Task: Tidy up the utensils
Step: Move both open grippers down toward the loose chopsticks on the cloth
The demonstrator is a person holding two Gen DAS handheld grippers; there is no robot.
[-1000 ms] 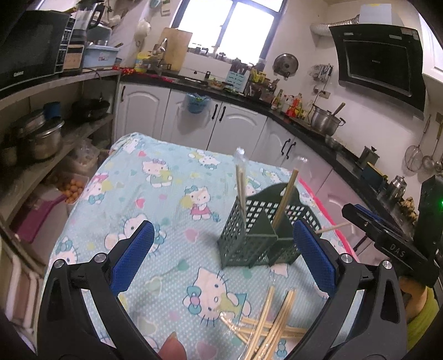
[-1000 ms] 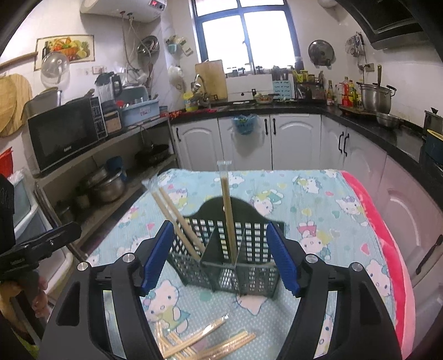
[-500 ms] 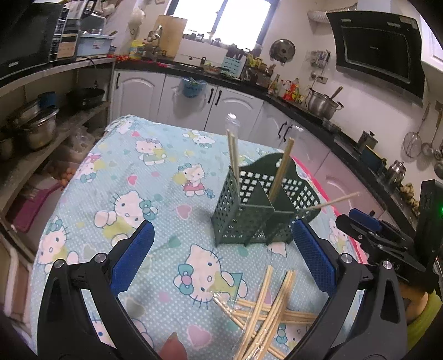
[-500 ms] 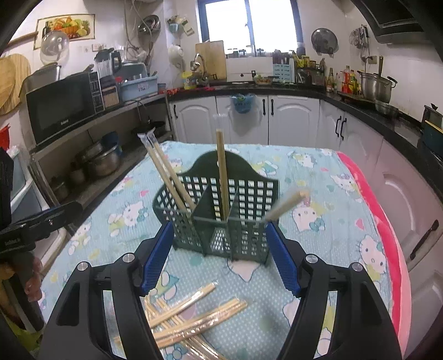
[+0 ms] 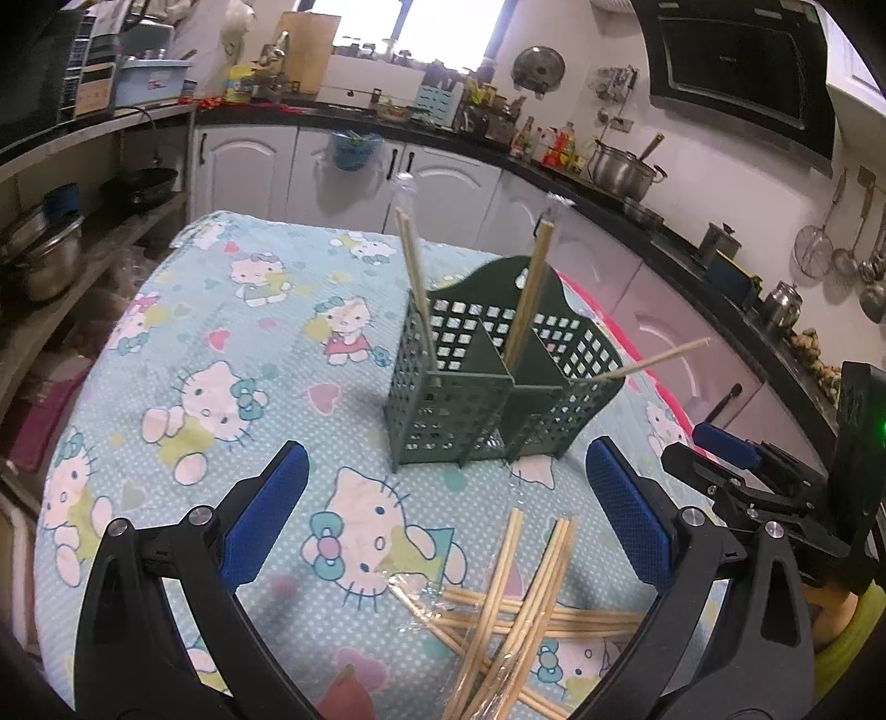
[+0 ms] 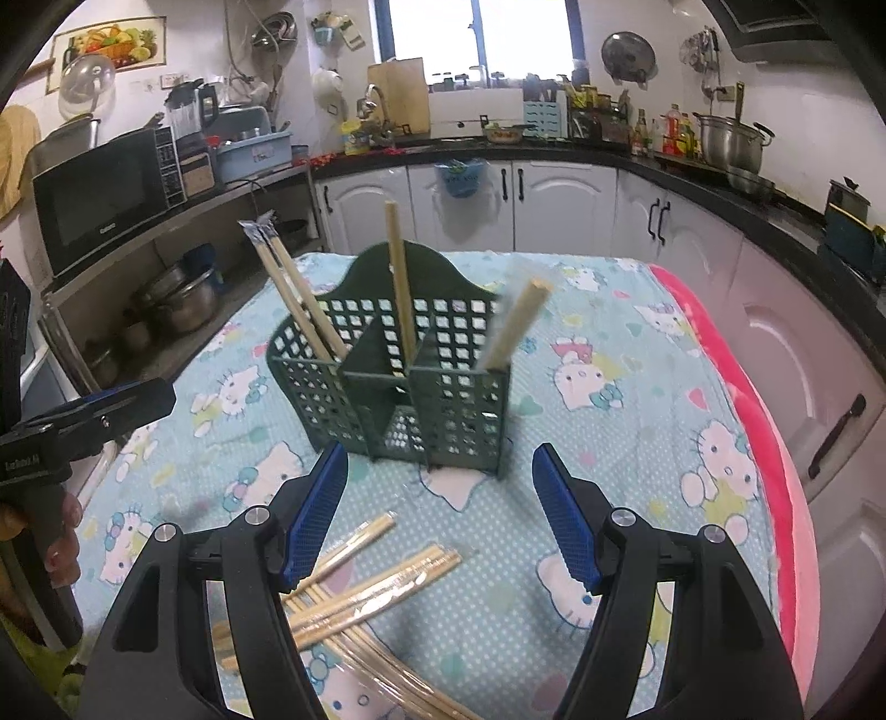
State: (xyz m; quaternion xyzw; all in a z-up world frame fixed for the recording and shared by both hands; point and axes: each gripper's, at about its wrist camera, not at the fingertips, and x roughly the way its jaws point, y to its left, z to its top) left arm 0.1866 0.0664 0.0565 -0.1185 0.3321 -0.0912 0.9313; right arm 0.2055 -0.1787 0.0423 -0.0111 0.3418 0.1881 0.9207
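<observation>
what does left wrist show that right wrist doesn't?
Left wrist only: range hood, hanging ladles, the right tongs at its right edge.

Right wrist only: microwave, fruit picture, the left tongs at its left edge with a hand below.

Both: green caddy with chopsticks standing in three sections, loose wrapped chopsticks on the cartoon cloth, steel pot, and each view's own open tongs.

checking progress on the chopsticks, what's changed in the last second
A third chopstick pair now leans in the green caddy, in its right compartment; earlier only two stood there. Both open, empty grippers dipped toward the loose pile. The other pairs and caddy stayed put.
</observation>
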